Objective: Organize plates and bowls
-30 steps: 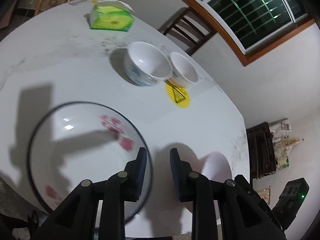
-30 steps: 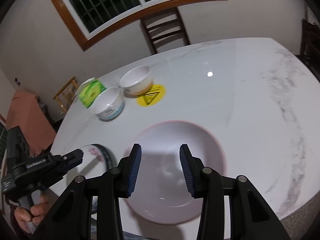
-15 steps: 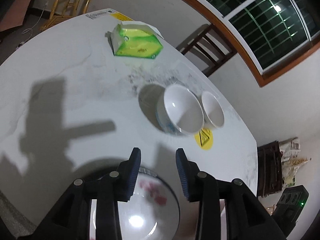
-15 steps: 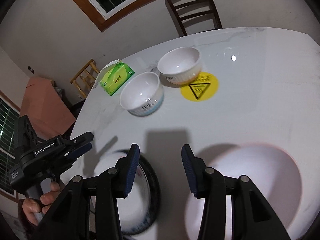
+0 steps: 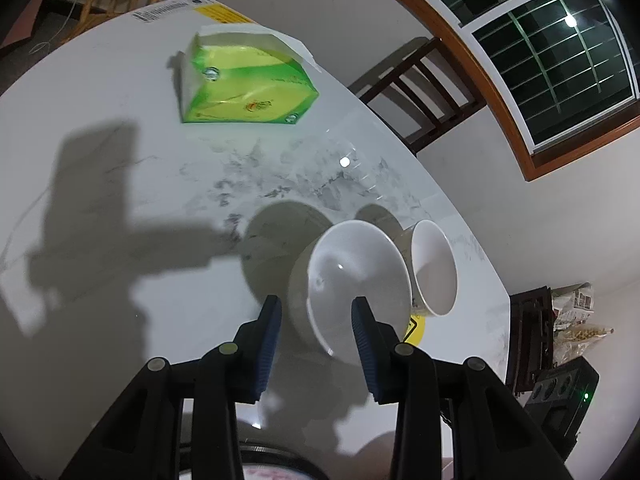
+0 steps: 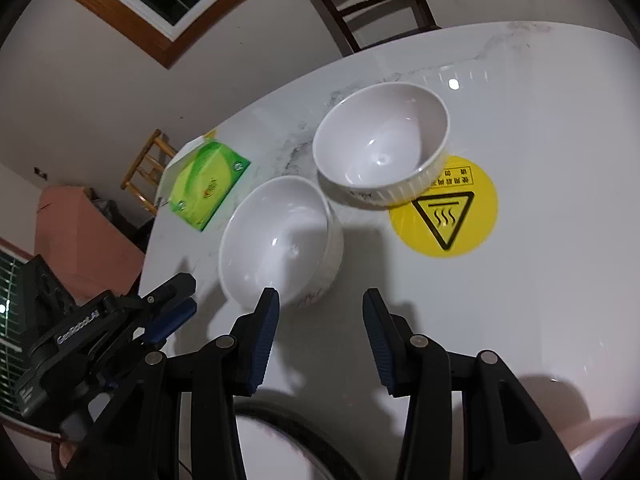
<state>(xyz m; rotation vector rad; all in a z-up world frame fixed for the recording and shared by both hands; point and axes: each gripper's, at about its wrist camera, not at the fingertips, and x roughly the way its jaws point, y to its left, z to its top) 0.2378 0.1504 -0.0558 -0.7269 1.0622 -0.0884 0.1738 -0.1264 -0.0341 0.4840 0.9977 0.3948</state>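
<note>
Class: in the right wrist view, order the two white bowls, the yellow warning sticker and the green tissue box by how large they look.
1. Nearer bowl and farther ribbed bowl: about alike, and nearness helps the first, so no ranking.
2. Yellow sticker, partly hidden under the ribbed bowl.
3. Green tissue box, smallest but farthest away.

Two bowls (image 6: 280,240) white, counter (image 6: 540,300) white with grey marbling. Sticker (image 6: 448,208) yellow with black triangle; box (image 5: 244,88) green-yellow.

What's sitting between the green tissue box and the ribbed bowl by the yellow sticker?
The plain white bowl lies between the green tissue box and the ribbed bowl, seen clearest in the right wrist view.
</note>
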